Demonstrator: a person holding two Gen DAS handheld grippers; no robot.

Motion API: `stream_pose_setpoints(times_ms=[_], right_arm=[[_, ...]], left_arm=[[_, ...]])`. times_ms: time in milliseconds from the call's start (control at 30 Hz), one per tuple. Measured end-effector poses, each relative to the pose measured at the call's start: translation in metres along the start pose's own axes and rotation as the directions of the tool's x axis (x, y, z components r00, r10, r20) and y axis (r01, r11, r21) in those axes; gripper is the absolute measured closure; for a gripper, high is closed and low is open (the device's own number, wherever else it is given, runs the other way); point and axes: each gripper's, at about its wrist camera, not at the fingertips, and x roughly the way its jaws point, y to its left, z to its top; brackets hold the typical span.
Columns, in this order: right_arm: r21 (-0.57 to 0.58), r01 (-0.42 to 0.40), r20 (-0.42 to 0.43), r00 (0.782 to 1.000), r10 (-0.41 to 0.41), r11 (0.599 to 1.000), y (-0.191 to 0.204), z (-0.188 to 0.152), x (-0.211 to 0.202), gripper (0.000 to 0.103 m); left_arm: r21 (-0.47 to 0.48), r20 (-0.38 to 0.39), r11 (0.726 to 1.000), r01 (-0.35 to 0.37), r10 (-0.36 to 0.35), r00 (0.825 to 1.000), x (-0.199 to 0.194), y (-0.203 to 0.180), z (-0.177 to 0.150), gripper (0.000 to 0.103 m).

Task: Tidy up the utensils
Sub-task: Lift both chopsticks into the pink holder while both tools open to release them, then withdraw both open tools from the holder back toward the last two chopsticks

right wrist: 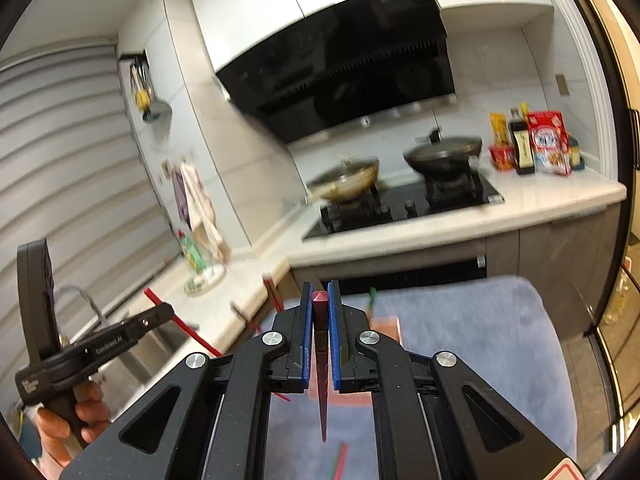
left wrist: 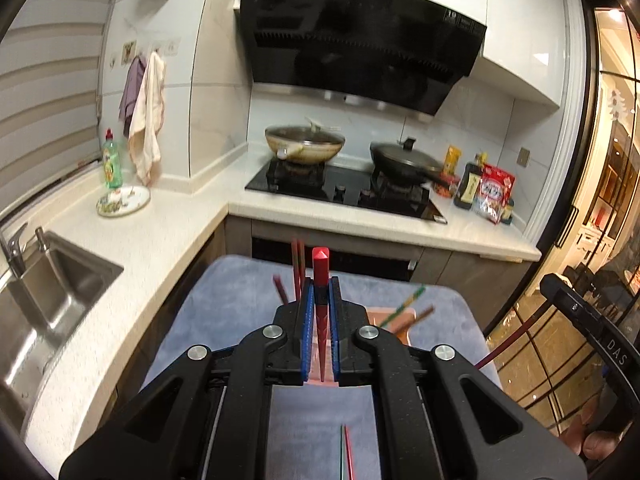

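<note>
While raised above the cloth-covered tabletop (left wrist: 224,304), left tongs (left wrist: 320,300) clamped on red chopstick (left wrist: 321,264). Blue pads (left wrist: 307,312) pressed against both sides of the shaft; square, faceted butt end projecting past the fingertips, shaft tapering back to a thin point under the tongs. Seen also from the right wrist view, with the stick crossing its tip slantwise.

Right tongs (right wrist: 320,312) clamped likewise on a darker, maroon chopstick (right wrist: 319,300): same square faceted butt between the blue pads, same long taper to a point below. Seen from the left wrist view at right edge, thin maroon shaft slanting down from it.

Pink holder (left wrist: 400,320) standing on blue-grey cloth just beyond the left tongs, partly hidden by them. More chopsticks (left wrist: 298,268) upright or leaning in it: dark red pair at left, green patterned one and brown one leaning right. Blurred; exact count not determinable.

Two loose sticks (left wrist: 345,452), one green and one red, lying side by side on the cloth beneath the left tongs.

Hand (right wrist: 76,416) gripping left handle, fingers wrapped round it.

Behind: sink (left wrist: 52,280), hob (left wrist: 344,192) with two pans.
</note>
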Motion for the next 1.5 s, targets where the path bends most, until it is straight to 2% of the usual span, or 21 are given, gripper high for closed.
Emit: stream_pose_setpoints(times_ms=[200,367,667,900,1033,1100,1167,1267,1400,1500], right_arm=[[0.005,0.001,0.075,0.997,-0.001,1.0,0.005,0.042,0.031,0.096],[0.002,0.031,0.094,0.995,-0.031,1.0,0.001,0.05,0.058,0.096],[0.018,0.073,-0.025,0.997,-0.073,0.997,-0.021,0.008,0.115,0.096],[0.008,0.098,-0.1,0.99,-0.097,0.995,-0.028,-0.022,0.139,0.096],[-0.009,0.113,-0.119,0.986,-0.113,0.994,-0.029,-0.03,0.143,0.096],[-0.018,0.122,-0.119,0.985,-0.123,0.992,-0.028,-0.03,0.141,0.088],[-0.019,0.124,-0.116,0.985,-0.125,0.992,-0.028,-0.028,0.138,0.088],[-0.024,0.124,-0.099,0.987,-0.126,0.992,-0.025,-0.023,0.127,0.08],[-0.04,0.118,-0.085,0.989,-0.121,0.992,-0.019,-0.021,0.113,0.079],[-0.045,0.107,-0.082,0.991,-0.11,0.993,-0.015,-0.023,0.098,0.078]], left_arm=[[-0.011,0.061,1.0,-0.003,0.003,0.998,0.019,0.0,0.034,0.096],[-0.02,0.055,1.0,-0.009,0.011,0.998,0.044,0.005,0.038,0.096],[-0.019,-0.019,1.0,-0.017,0.017,1.0,0.088,0.012,0.011,0.096],[-0.017,-0.08,0.999,-0.028,0.027,0.996,0.11,0.018,-0.012,0.096],[-0.019,-0.098,0.999,-0.037,0.035,0.995,0.113,0.018,-0.02,0.096],[-0.022,-0.095,0.999,-0.047,0.045,0.994,0.113,0.018,-0.021,0.095],[-0.021,-0.092,0.998,-0.052,0.05,0.994,0.11,0.017,-0.021,0.093],[-0.019,-0.087,0.998,-0.057,0.056,0.995,0.106,0.016,-0.021,0.082],[-0.008,-0.062,0.998,-0.07,0.07,0.996,0.092,0.014,-0.022,0.068],[-0.007,-0.052,0.997,-0.074,0.073,0.996,0.08,0.013,-0.023,0.068]])
